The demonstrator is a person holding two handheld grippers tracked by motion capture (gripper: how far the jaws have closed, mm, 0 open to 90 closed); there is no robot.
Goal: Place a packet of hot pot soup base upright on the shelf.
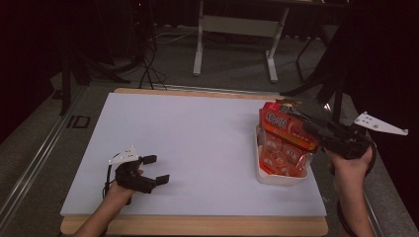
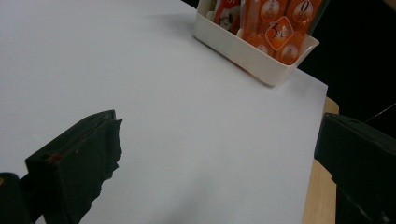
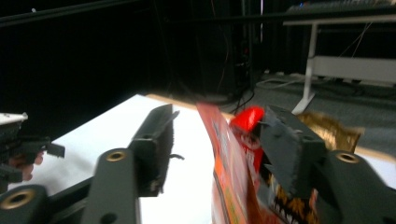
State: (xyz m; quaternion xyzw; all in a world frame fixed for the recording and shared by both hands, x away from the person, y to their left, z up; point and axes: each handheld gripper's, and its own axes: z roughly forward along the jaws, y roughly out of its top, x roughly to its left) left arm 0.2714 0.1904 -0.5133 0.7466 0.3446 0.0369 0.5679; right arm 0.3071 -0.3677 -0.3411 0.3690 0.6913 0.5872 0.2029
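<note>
A white bin [image 1: 276,180] at the right side of the white board holds several upright orange snack packets [image 1: 284,136]; the bin [image 2: 243,46] and packets [image 2: 280,28] also show far off in the left gripper view. My right gripper [image 1: 296,118] hovers at the packets' tops. In the right gripper view its jaws [image 3: 219,135] stand apart, with the top edge of an orange packet [image 3: 229,163] between them, close to the right-hand jaw and clear of the other. My left gripper [image 1: 157,169] rests at the front left, open and empty, its jaws [image 2: 219,135] wide over bare board.
The white board [image 1: 197,138] lies on a wooden table whose edge [image 1: 197,224] shows in front. A gold-brown packet [image 3: 331,130] sits behind the orange ones. A white desk frame [image 1: 197,49] and cables stand on the floor beyond.
</note>
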